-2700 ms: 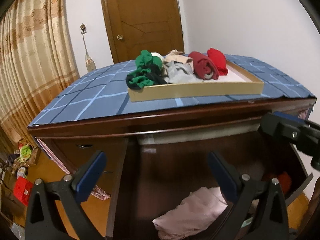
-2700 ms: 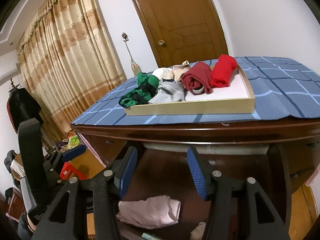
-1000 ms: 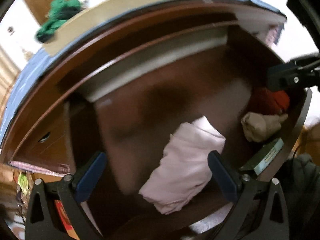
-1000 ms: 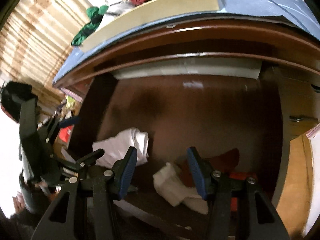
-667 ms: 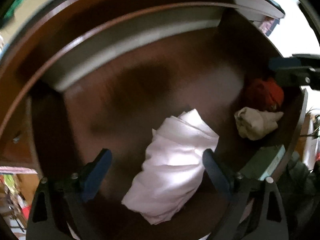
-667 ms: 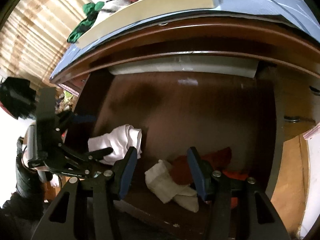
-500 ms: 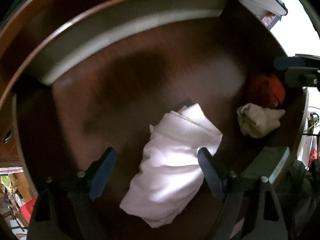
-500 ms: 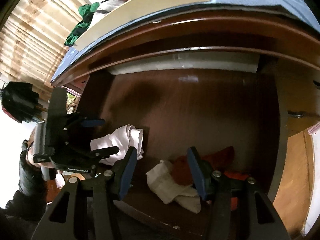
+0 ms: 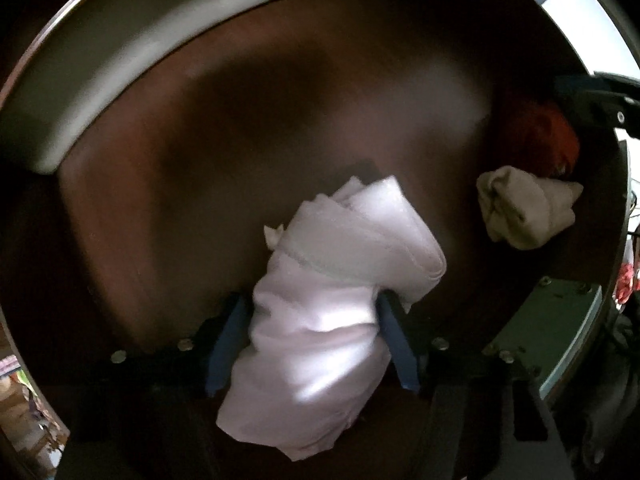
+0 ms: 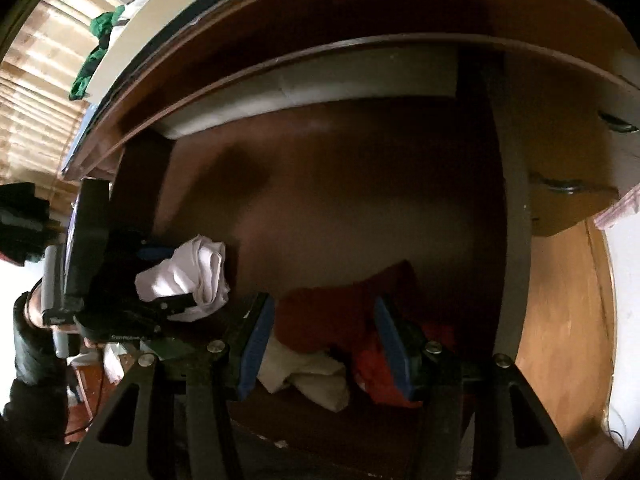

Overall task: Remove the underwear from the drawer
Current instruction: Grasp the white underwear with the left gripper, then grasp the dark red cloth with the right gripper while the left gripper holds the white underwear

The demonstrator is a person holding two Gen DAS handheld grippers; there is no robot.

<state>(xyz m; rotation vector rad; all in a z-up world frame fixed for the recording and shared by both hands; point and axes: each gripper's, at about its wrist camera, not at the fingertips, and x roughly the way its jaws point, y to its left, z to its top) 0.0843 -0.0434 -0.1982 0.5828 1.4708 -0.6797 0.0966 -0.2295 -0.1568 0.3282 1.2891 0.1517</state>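
My left tongs (image 9: 314, 330) pointed straight down into the open dark-brown wooden drawer (image 9: 280, 120), and their blue pads were closing on the pale pink, loosely rolled bundle of underwear (image 9: 332, 304) that lay between them on the drawer floor, towards the front. The pads already touched the cloth on both sides at the bundle's waist. I judged it light, soft and limp: it would squash under the pads and sag at both ends when lifted, so the middle of the roll, where the folds are thickest, seemed the right place to pinch. A loose outer layer could slip free if only the surface were caught. To the right in that view sat a crumpled beige cloth (image 9: 524, 212) and, touching it from behind, a red garment (image 9: 548, 140), both in the drawer's right corner. A flat green box (image 9: 552, 332) leaned at the front wall.

From the right wrist, my right tongs (image 10: 324, 344) hung partly spread and empty above the red garment (image 10: 340, 304) and the beige cloth (image 10: 308, 376), clasping nothing. Further left, the left tongs (image 10: 162, 278) showed with the pink bundle (image 10: 188, 276) between their fingers. Above the drawer, on the table, stood a shallow cream tray (image 10: 132, 36) with a green garment (image 10: 96, 52) hanging over its edge; the rest of its contents were cut off.
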